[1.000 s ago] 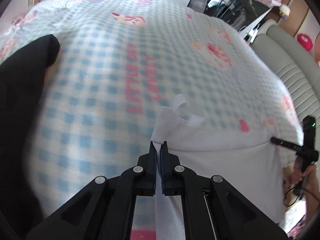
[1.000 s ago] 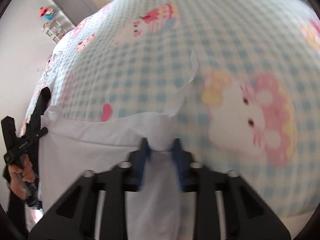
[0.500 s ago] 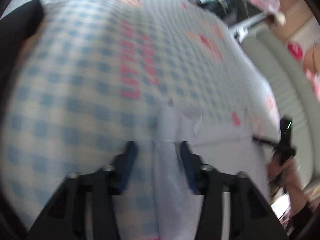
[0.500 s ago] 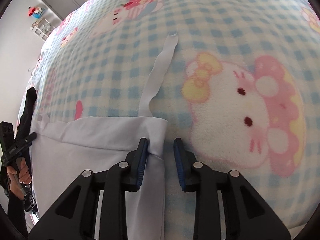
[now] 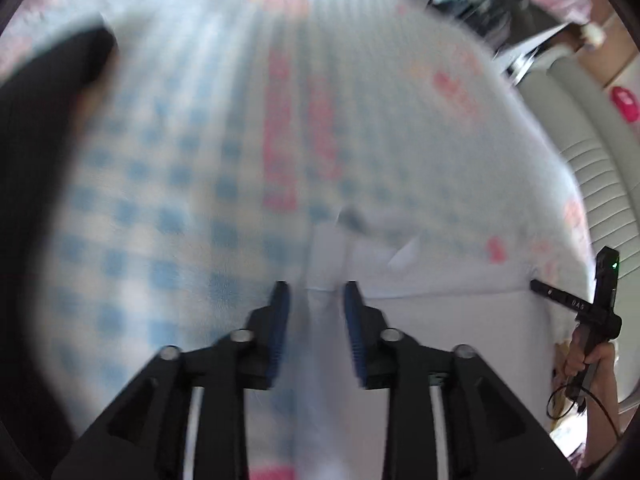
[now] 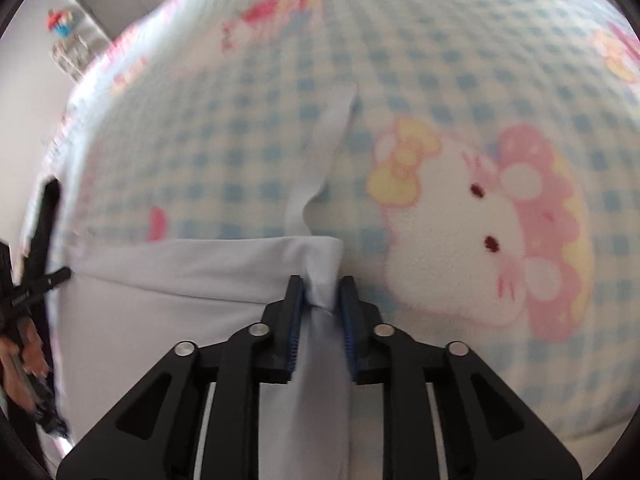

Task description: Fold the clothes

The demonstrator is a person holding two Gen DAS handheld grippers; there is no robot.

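Since a second ago, the left gripper (image 5: pixel 316 300) has been letting go: its jaws, then pinched on the corner of the white cotton garment (image 5: pixel 440 320), are now standing wide apart with the cloth lying loose between the blue pads. The right gripper (image 6: pixel 320 292) has also been opening, from a blurred clamp a second ago to a narrow gap now; a bunched fold of the white garment (image 6: pixel 180 280) is sitting between its jaws and seems to be touching both pads, though whether it is being squeezed is hard to tell.

Nearest in both views, the garment is lying flat on the bed, spread across the near part of the blue-and-white checked fleece blanket with pink cartoon-cat prints (image 6: pixel 440 80). In the right wrist view its far edge is running leftward from the jaws toward the left gripper, which is showing at the left border. Just beyond that edge, a narrow white strap (image 6: pixel 324 148) of the garment is trailing away from the right gripper over the blanket. Right of the strap, a large pink cat print (image 6: pixel 500 232) is showing on the blanket.

In the left wrist view, which is blurred by motion, the right gripper (image 5: pixel 592 312) is appearing at the right border, and a black piece of clothing (image 5: pixel 36 200) is lying on the blanket to the left. Farther right, a grey ribbed padded headboard (image 5: pixel 592 160) is curving past the bed.
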